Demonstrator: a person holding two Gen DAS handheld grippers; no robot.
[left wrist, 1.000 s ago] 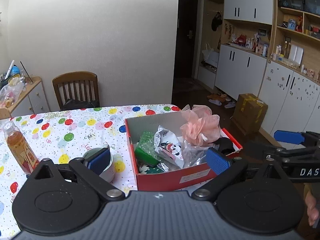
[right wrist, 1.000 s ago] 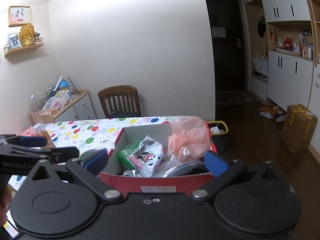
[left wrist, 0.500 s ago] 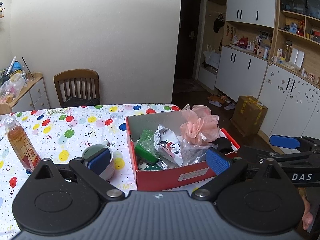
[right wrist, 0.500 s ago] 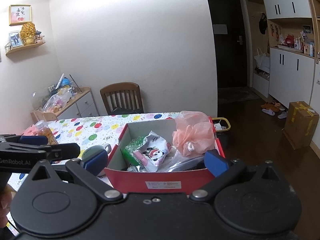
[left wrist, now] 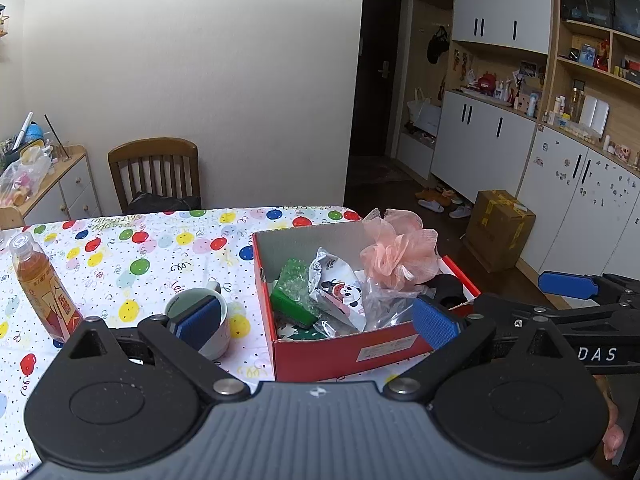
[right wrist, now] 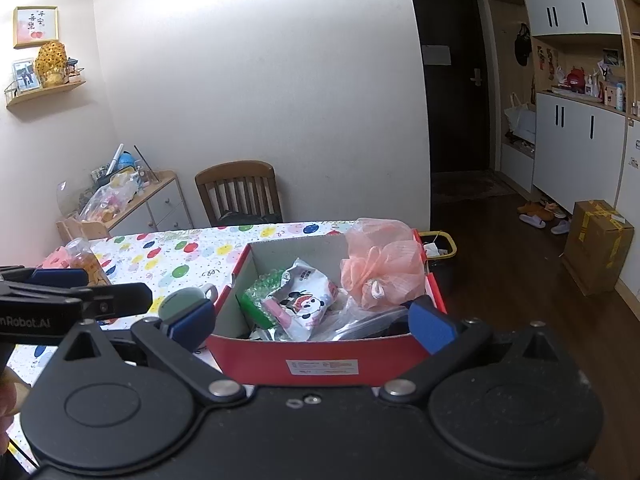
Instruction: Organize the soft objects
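Observation:
A red shoebox (left wrist: 344, 354) (right wrist: 320, 354) stands on the balloon-print tablecloth. Inside it lie a pink bath pouf (left wrist: 398, 254) (right wrist: 380, 272), a white panda-print packet (left wrist: 340, 288) (right wrist: 300, 300), a green bubble-wrapped item (left wrist: 292, 286) (right wrist: 260, 292) and a clear plastic bag (left wrist: 380, 304). My left gripper (left wrist: 316, 322) hangs open in front of the box, holding nothing. My right gripper (right wrist: 312, 322) is also open and empty, level with the box's near wall. Each gripper shows at the edge of the other's view.
A mug (left wrist: 200, 326) (right wrist: 186, 300) stands left of the box, and a tea bottle (left wrist: 42, 284) farther left. A wooden chair (left wrist: 154, 174) is at the table's far side. A cardboard carton (left wrist: 498, 230) sits on the floor by white cabinets (left wrist: 480, 144).
Both grippers have pulled back and risen slightly, so the box looks a little farther away. Their jaws stayed open. Nothing in the box moved.

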